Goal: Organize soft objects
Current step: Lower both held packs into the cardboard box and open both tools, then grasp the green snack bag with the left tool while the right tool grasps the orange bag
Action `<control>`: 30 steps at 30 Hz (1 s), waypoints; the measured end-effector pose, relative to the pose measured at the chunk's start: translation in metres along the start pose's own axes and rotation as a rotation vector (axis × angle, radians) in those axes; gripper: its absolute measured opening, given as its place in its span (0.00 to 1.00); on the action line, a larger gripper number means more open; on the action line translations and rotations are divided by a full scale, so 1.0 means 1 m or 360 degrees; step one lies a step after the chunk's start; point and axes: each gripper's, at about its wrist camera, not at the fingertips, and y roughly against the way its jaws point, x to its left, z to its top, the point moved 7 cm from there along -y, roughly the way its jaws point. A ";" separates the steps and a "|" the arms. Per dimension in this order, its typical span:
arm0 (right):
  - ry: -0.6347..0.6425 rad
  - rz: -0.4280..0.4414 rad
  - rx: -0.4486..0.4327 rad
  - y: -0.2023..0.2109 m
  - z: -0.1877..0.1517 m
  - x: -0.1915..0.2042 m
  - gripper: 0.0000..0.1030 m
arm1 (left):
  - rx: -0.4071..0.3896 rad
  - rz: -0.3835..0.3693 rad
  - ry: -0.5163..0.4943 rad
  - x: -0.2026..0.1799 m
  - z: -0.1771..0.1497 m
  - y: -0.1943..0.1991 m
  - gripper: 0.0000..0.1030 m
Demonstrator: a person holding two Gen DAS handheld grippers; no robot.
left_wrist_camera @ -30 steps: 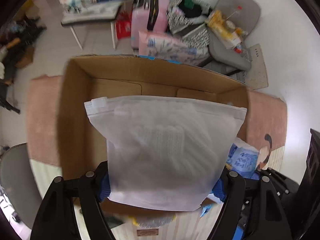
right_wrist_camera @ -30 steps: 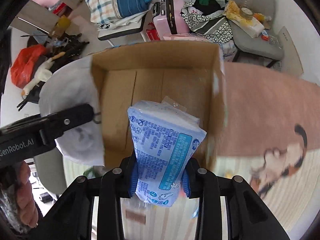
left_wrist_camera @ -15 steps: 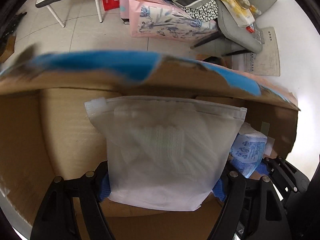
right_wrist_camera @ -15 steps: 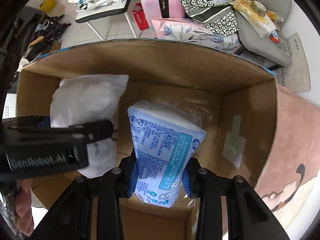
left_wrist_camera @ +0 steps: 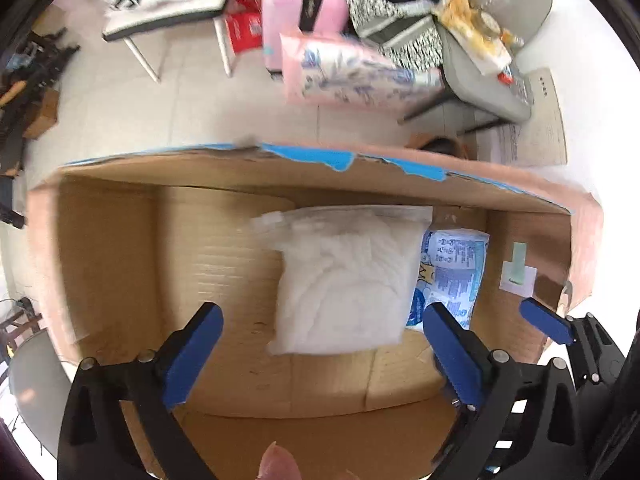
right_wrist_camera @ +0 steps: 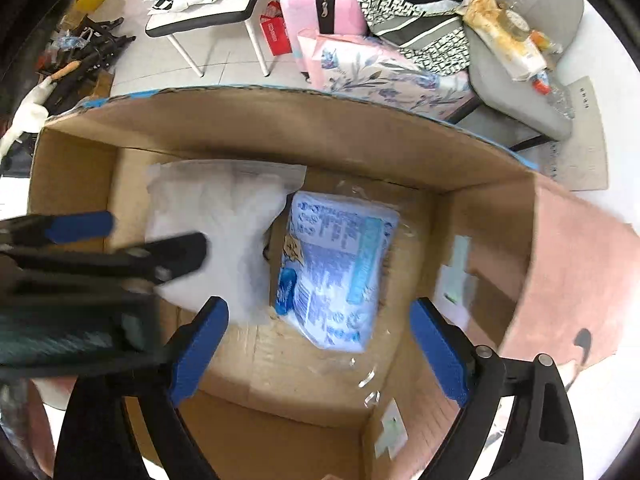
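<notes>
Frosted white zip-top pouch (left_wrist_camera: 344, 280) with soft white contents: lies on the floor of the open brown cardboard box (left_wrist_camera: 120, 240), ahead of the left gripper (left_wrist_camera: 320, 344) and between the lines of its jaws, touched by neither pad.

Blue-and-white printed plastic pack (right_wrist_camera: 336, 268): lies flat on the box floor just beside the pouch, their edges touching or overlapping; sits ahead of the right gripper (right_wrist_camera: 320, 344), between its jaws, clear of both pads.

Left gripper: black frame, blue pads, jaws spread wide, holding nothing; seen from the side in the right wrist view (right_wrist_camera: 132, 240), above the pouch.

Right gripper: same build, jaws spread wide, holding nothing.

Beyond the box's far wall: pink hard-shell suitcase (right_wrist_camera: 320, 4), floral pink package (right_wrist_camera: 384, 76), grey chair (right_wrist_camera: 516, 92).
</notes>
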 end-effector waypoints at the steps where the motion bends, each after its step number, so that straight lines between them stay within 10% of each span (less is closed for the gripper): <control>1: -0.0006 -0.0007 -0.0013 0.006 -0.004 -0.001 0.91 | -0.0022 0.0001 -0.0001 0.005 -0.004 0.006 1.00; 20: 0.0166 0.0189 -0.0456 0.103 -0.153 0.059 1.00 | -0.0628 0.0299 0.0102 0.055 -0.189 0.131 0.99; 30: 0.0900 -0.0159 -0.0196 0.004 -0.244 0.132 0.97 | -0.0159 0.0186 0.0538 0.144 -0.311 -0.007 0.87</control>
